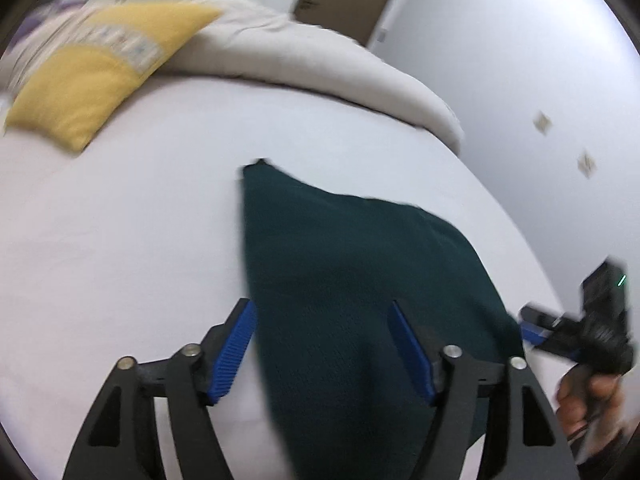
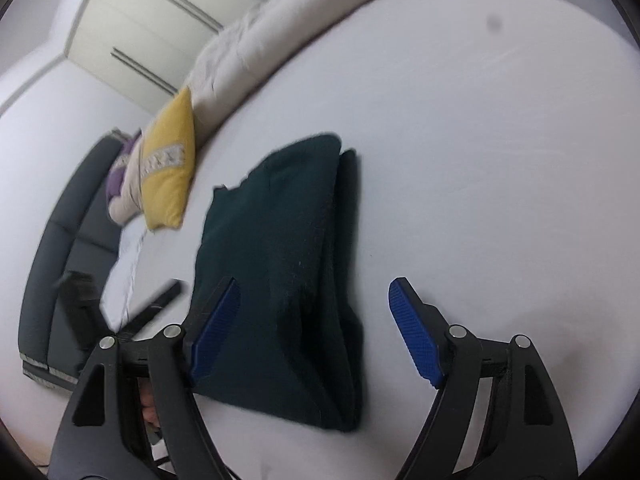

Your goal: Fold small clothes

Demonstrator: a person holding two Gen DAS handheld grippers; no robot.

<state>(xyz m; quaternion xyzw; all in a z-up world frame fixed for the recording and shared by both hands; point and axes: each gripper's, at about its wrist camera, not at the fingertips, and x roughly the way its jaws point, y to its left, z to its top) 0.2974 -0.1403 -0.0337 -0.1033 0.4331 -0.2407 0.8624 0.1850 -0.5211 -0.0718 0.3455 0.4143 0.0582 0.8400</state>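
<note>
A dark green garment (image 1: 352, 280) lies folded on the white bed sheet (image 1: 120, 240). My left gripper (image 1: 322, 308) is open and empty just above its near edge, with the left finger over the sheet and the right finger over the cloth. In the right wrist view the same garment (image 2: 280, 280) shows stacked layers along its right side. My right gripper (image 2: 314, 290) is open and empty over the garment's near end. The right gripper also shows at the right edge of the left wrist view (image 1: 580, 328), beside the cloth.
A yellow pillow (image 1: 100, 72) and a beige duvet (image 1: 304, 56) lie at the far side of the bed. A dark headboard (image 2: 60, 240) and more pillows (image 2: 124, 184) are at the left of the right wrist view. A white wall (image 1: 520, 80) borders the bed.
</note>
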